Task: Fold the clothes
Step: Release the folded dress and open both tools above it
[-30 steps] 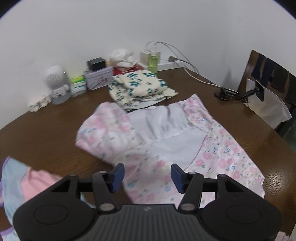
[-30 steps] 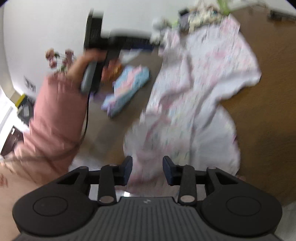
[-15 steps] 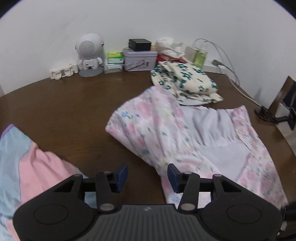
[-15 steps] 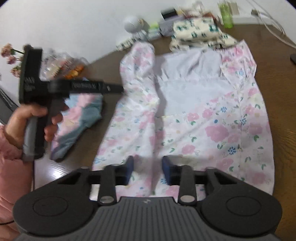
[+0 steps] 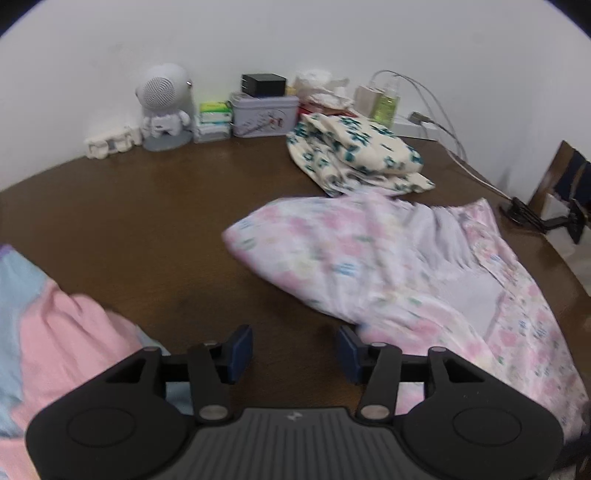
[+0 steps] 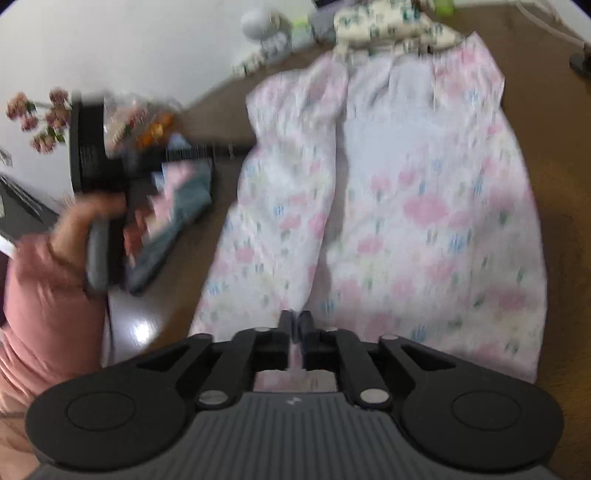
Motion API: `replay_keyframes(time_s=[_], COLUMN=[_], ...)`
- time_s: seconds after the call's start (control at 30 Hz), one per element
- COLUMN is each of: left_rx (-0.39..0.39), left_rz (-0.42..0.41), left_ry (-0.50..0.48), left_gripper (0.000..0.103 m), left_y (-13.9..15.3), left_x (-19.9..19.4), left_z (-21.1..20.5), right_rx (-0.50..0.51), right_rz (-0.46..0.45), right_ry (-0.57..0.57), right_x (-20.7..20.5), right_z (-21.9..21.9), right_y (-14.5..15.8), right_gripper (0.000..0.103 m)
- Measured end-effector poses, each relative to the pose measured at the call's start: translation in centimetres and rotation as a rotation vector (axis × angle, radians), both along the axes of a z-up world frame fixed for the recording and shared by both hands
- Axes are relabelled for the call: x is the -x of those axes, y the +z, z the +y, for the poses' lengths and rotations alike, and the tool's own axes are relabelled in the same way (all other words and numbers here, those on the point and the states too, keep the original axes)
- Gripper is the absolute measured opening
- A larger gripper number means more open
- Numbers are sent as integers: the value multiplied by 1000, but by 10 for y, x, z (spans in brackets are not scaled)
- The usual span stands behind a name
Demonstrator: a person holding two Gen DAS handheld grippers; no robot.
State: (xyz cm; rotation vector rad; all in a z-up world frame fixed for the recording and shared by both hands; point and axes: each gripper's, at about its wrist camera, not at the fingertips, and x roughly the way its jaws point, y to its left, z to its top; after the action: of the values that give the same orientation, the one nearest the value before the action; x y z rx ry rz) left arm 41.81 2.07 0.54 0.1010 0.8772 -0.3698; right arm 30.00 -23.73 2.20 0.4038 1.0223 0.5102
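my right gripper (image 6: 295, 325) has its fingers pressed together on the near edge of the pink floral garment (image 6: 388, 206), a thin fold of the cloth caught between the pads. the garment lies spread lengthwise over the dark wooden table (image 6: 561, 155), its far end touching a folded cream cloth with teal flowers (image 6: 388, 22) near the wall. the picture from this wrist is blurred, so finer detail of the print cannot be told.

my left gripper (image 5: 293, 349) hangs over bare tabletop with its blue-padded fingers (image 5: 242, 352) spread wide and nothing between them. from this wrist the pink floral garment (image 5: 388, 266) lies to the right of the fingers, its near edge just beside the right finger; whether they touch i cannot tell. a pink and light blue garment (image 5: 55, 332) lies bunched at the left, partly under the gripper body.

in the right wrist view the left gripper's black body shows at the left, held by a hand (image 6: 79, 229) in a pink sleeve (image 6: 40, 306), above that same pink and blue garment.

along the wall stand a small white astronaut-shaped speaker (image 5: 164, 107), a grey tin (image 5: 264, 114) with a black box (image 5: 264, 85) on top, a bottle of yellow-green liquid (image 5: 386, 101) and white cables (image 5: 436, 118). a black clamp stand (image 5: 532, 218) sits at the table's right edge.
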Motion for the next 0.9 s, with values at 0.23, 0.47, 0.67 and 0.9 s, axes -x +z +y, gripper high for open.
replay_keyframes(time_s=[0.23, 0.47, 0.67, 0.9], left_rx=[-52, -132, -169, -213], left_rz=[-52, -130, -143, -144], left_ry=[-97, -312, -456, -469], left_gripper=[52, 35, 26, 25], left_y=[4, 0, -9, -11], left_x=[61, 131, 171, 181], left_z=[-9, -36, -47, -50], right_rx=[95, 166, 188, 177], right_rz=[-90, -41, -15, -86], right_ry=[-50, -97, -92, -143], right_x=[-95, -195, -206, -197], right_z=[9, 40, 48, 37], right_y=[25, 2, -14, 9], right_gripper=[48, 44, 2, 1])
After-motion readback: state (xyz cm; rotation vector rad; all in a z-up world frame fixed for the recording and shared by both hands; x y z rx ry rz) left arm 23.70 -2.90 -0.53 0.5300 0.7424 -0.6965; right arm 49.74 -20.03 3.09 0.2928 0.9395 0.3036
